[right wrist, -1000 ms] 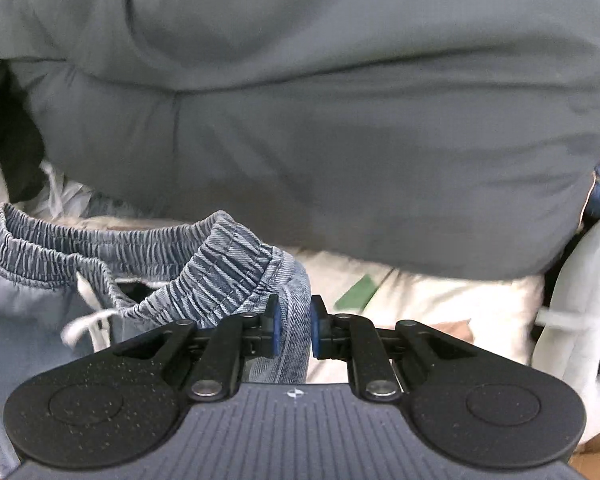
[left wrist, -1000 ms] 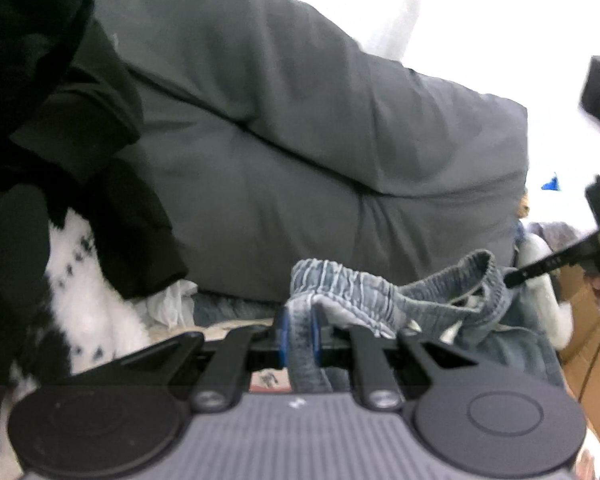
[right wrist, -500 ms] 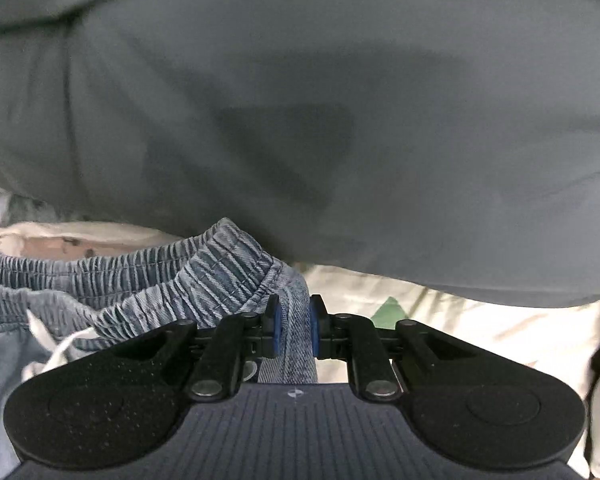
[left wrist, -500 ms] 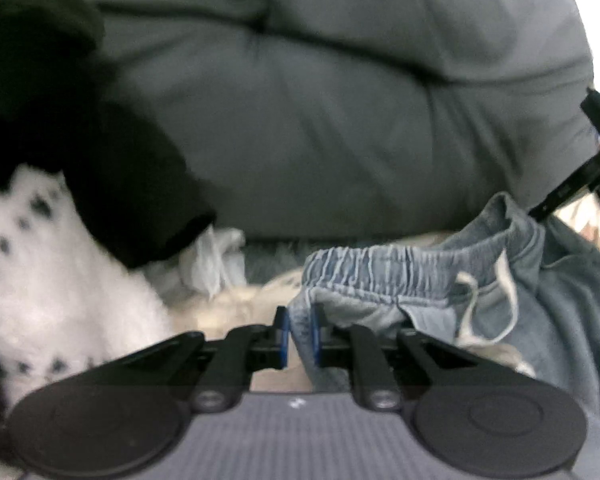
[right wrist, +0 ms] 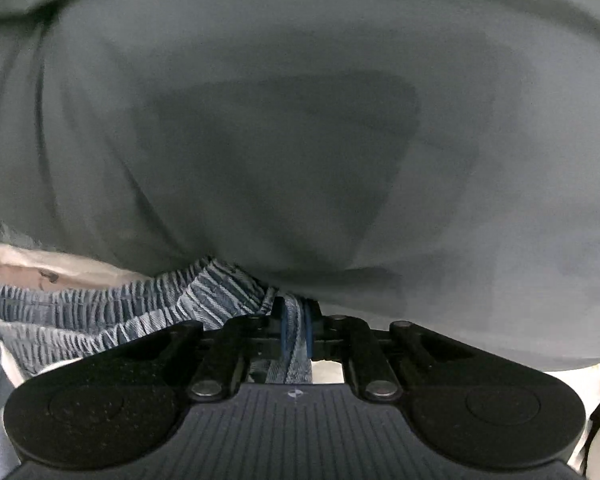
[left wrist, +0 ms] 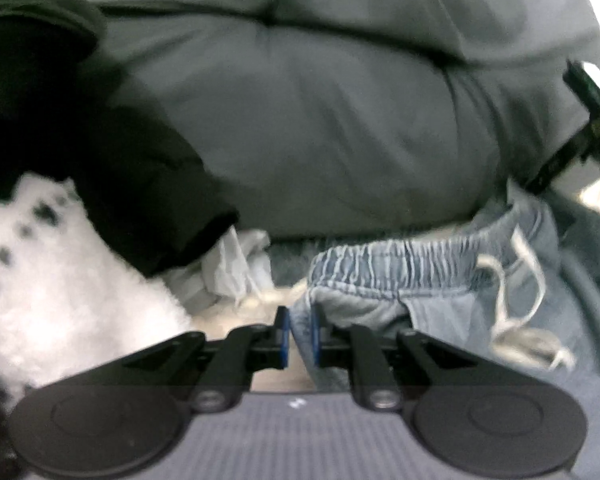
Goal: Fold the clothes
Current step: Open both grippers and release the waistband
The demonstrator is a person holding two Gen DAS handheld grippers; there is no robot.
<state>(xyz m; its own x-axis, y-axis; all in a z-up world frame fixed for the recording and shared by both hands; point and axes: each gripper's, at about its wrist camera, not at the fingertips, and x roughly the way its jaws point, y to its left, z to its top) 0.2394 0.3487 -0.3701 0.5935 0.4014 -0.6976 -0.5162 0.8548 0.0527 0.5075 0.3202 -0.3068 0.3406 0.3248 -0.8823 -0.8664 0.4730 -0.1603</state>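
Light blue denim shorts with a gathered elastic waistband and a white drawstring lie stretched between both tools. My left gripper is shut on the waistband's left corner. In the right wrist view the same shorts run off to the left, and my right gripper pinches the waistband's other corner, its jaws still closing on the fabric. That right gripper also shows as a black bar at the far right of the left wrist view.
A big grey cushion fills the background, and the same cushion sits close above the right gripper. A black garment, a fluffy white spotted garment and crumpled white cloth lie at left. Pale bedding shows under the shorts.
Both grippers have sunk toward the bed with the shorts, and the waistband now lies flatter and stretched. The right gripper has come close under the cushion, and its jaws have narrowed on the denim.
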